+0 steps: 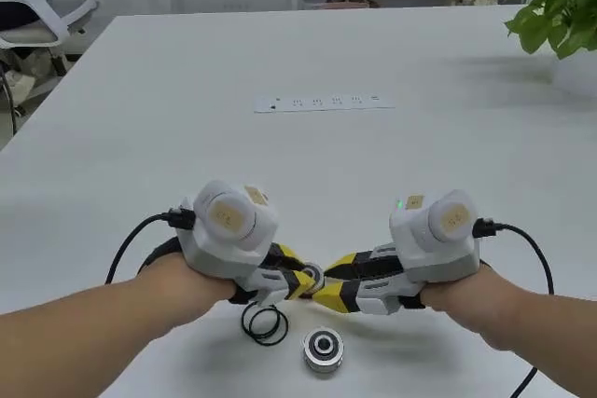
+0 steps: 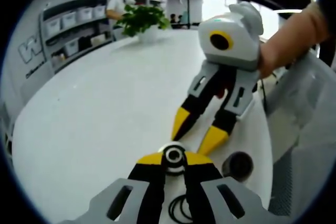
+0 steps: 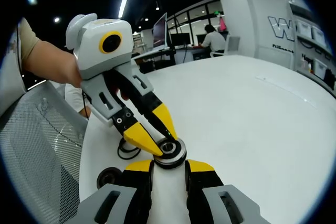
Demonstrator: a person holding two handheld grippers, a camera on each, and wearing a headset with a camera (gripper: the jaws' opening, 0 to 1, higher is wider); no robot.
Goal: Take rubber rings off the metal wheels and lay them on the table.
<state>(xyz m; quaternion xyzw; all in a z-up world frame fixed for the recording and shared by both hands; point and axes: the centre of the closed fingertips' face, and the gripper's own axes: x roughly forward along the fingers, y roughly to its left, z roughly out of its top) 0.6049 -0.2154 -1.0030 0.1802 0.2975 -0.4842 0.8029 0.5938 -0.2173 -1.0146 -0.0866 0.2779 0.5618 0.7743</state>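
Head view: left claw (image 1: 302, 279) and right claw (image 1: 327, 287) meet at a metal wheel (image 1: 312, 274) over the table (image 1: 187, 90). Loose rubber rings (image 1: 264, 323) and a second wheel (image 1: 323, 349) lie nearby, with a power strip (image 1: 323, 102) beyond.
Left gripper view: left claw clamped on the wheel; right claw spread.
Right gripper view: wall letter "W" (image 3: 280, 27).

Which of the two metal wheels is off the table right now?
The small silver metal wheel held up by the left gripper; the other metal wheel lies flat on the white table beside the black rubber rings.
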